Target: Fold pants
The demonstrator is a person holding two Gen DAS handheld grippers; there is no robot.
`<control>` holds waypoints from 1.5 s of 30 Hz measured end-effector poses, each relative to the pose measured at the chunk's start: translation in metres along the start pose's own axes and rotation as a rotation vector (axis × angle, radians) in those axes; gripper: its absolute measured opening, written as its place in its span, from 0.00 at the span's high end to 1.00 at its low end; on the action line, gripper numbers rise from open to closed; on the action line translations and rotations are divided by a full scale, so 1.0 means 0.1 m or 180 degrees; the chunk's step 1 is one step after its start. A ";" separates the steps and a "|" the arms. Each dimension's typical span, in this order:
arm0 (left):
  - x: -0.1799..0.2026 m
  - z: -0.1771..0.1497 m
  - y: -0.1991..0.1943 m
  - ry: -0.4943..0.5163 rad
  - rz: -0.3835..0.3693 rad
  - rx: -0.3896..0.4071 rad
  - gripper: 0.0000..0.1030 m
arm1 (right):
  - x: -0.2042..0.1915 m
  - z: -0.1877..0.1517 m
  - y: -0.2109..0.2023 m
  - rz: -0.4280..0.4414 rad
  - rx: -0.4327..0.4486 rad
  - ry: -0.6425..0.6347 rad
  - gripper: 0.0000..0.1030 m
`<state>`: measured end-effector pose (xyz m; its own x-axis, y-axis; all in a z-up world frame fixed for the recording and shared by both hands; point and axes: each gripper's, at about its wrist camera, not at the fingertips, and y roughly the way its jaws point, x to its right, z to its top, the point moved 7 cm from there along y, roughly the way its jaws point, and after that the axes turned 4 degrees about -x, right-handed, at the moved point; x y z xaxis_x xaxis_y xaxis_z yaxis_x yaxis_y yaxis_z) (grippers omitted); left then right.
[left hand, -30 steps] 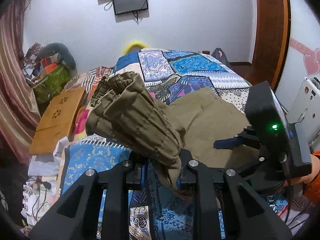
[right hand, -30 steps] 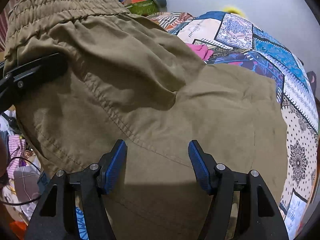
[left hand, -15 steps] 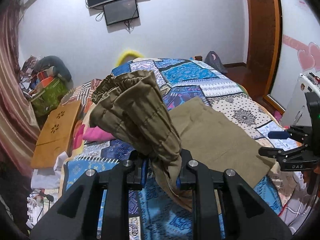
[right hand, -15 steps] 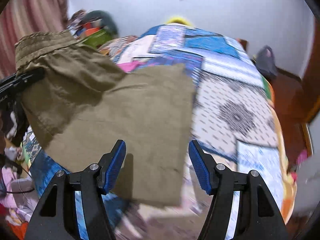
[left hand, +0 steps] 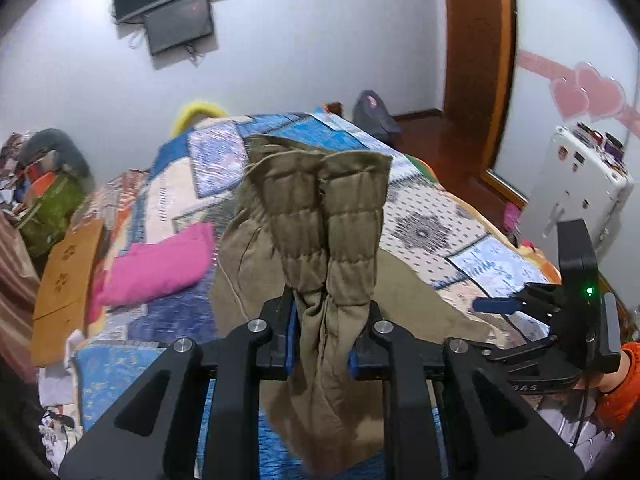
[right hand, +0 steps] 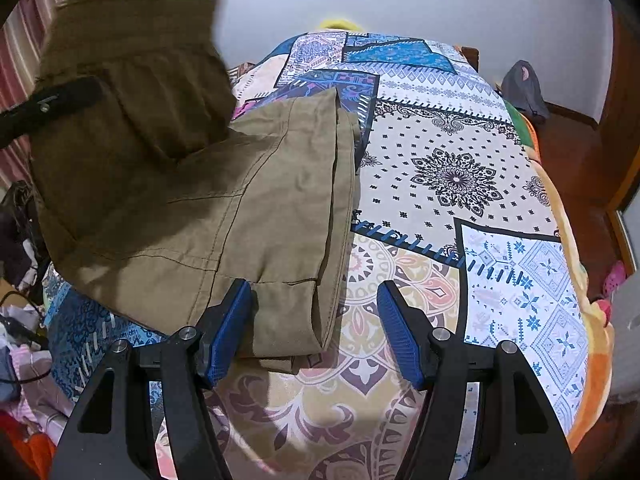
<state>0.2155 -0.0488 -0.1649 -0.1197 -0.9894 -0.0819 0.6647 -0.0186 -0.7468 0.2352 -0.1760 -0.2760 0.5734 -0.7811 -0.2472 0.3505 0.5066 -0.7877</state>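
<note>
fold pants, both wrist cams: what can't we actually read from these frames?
- Left wrist view: the left tongs pads, buried in the bunched waistband of the pants.
- Left wrist view: the patchwork bedspread is motion-blurred.
- Right wrist view: the pants' lower legs, folded under; layer count unclear.
- Right wrist view: the right tongs stand open over the folded corner; whether the pad touches cloth cannot be told.

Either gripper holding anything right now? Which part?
The left gripper is shut on the olive pants, pinching bunched fabric just below the elastic waistband. The right gripper is open, holding nothing.
</note>
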 end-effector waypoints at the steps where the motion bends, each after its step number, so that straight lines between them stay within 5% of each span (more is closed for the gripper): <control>1: 0.05 -0.01 0.03 0.0004 -0.0041 -0.0029 0.82 | 0.01 0.00 0.00 0.0023 0.0004 0.0020 0.40; 11: 0.51 -0.19 0.48 0.0119 -0.0315 -0.0458 0.83 | 0.02 0.00 0.02 0.0099 0.0039 0.0035 0.40; 19: 0.62 -0.30 0.54 0.0224 -0.0245 -0.0577 0.78 | 0.02 0.01 -0.01 0.0035 0.0057 0.0026 0.40; 23: 0.63 -0.31 0.45 0.0030 -0.0580 -0.0590 0.35 | 0.04 0.02 -0.12 -0.0102 0.0099 0.0029 0.40; 32: 0.33 -0.19 0.15 -0.0100 -0.0480 -0.0290 0.35 | 0.03 0.11 -0.55 -0.0264 0.0362 -0.0050 0.40; 37: -0.07 -0.41 0.29 -0.0203 -0.0242 -0.0490 0.35 | -0.11 0.23 -0.59 -0.0163 0.0497 -0.0049 0.39; 40: -0.14 -0.68 0.46 -0.0260 -0.0254 -0.0715 0.34 | -0.17 0.24 -0.48 -0.0127 0.0460 -0.0061 0.35; 45: -0.09 -0.78 0.38 -0.0083 -0.0131 -0.0599 0.33 | -0.22 0.11 -0.09 -0.0142 0.0138 -0.0121 0.36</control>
<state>0.1845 -0.0294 -0.2437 -0.1231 -0.9918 -0.0333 0.5097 -0.0344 -0.8597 0.2272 -0.1593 -0.2571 0.5840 -0.7892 -0.1900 0.4076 0.4876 -0.7721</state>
